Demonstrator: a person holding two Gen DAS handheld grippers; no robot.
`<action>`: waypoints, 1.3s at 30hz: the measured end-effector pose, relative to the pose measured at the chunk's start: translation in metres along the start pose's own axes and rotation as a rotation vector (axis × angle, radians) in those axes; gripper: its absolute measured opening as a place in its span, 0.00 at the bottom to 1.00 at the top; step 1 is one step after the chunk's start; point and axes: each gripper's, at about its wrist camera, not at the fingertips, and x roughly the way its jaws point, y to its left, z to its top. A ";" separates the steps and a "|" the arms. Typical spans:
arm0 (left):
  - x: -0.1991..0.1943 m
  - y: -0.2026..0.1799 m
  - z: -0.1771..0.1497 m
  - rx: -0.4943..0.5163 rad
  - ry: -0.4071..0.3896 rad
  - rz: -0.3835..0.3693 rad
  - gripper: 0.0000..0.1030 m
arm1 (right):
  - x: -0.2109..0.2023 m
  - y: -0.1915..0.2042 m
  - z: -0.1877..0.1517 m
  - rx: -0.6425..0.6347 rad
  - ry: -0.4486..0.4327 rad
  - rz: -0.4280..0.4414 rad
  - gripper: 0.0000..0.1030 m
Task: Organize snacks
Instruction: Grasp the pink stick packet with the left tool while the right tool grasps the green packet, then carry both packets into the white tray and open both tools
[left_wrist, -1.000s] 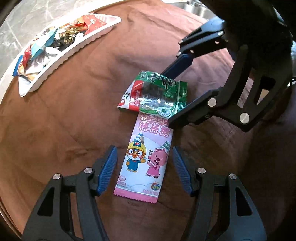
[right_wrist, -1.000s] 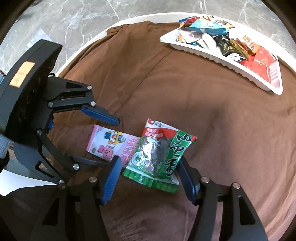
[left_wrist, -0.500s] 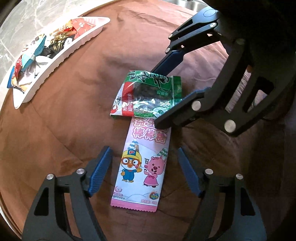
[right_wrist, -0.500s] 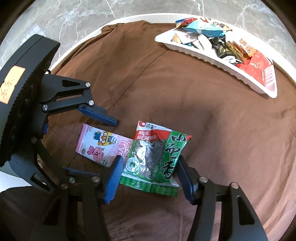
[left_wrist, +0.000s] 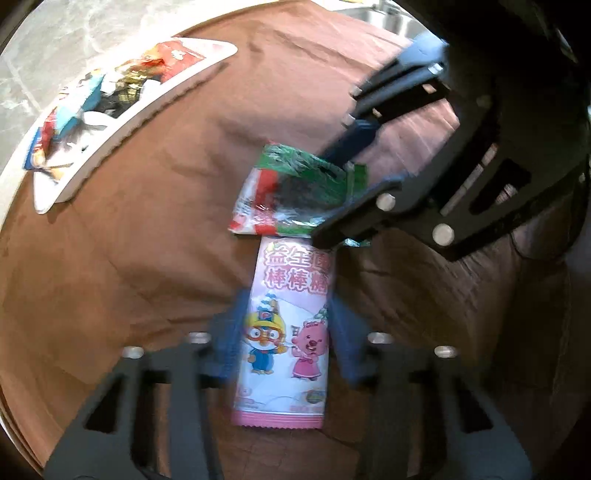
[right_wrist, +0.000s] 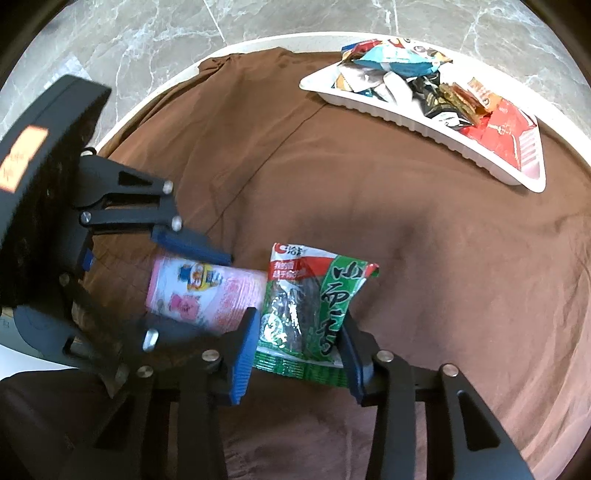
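A pink lollipop packet (left_wrist: 286, 325) with cartoon figures lies on the brown cloth (left_wrist: 147, 221). My left gripper (left_wrist: 284, 343) has closed in on both long edges of it. A green seaweed snack bag (right_wrist: 310, 306) lies just beyond the pink packet (right_wrist: 199, 295). My right gripper (right_wrist: 295, 347) has its blue pads against both sides of the green bag (left_wrist: 295, 195). In the left wrist view the right gripper (left_wrist: 343, 195) straddles the bag from the right. In the right wrist view the left gripper (right_wrist: 177, 288) reaches in from the left.
A white curved tray (right_wrist: 424, 127) with several mixed snack packets stands at the far right of the round table in the right wrist view, and the tray (left_wrist: 122, 122) is at the upper left in the left wrist view. Marble floor (right_wrist: 184, 37) lies beyond the table edge.
Both grippers have narrowed from wide open onto their packets: left onto the pink packet, right onto the green bag. Both moved forward a little; the left wrist view is motion-blurred.
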 end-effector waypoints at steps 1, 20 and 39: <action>0.001 0.003 0.003 -0.010 -0.006 -0.011 0.37 | -0.001 0.000 0.000 0.000 0.000 0.001 0.42; -0.005 0.029 -0.009 -0.147 -0.043 -0.091 0.29 | -0.018 -0.010 -0.007 0.040 -0.041 0.066 0.21; -0.025 0.061 -0.012 -0.302 -0.109 -0.128 0.29 | -0.039 -0.050 -0.004 0.205 -0.109 0.148 0.20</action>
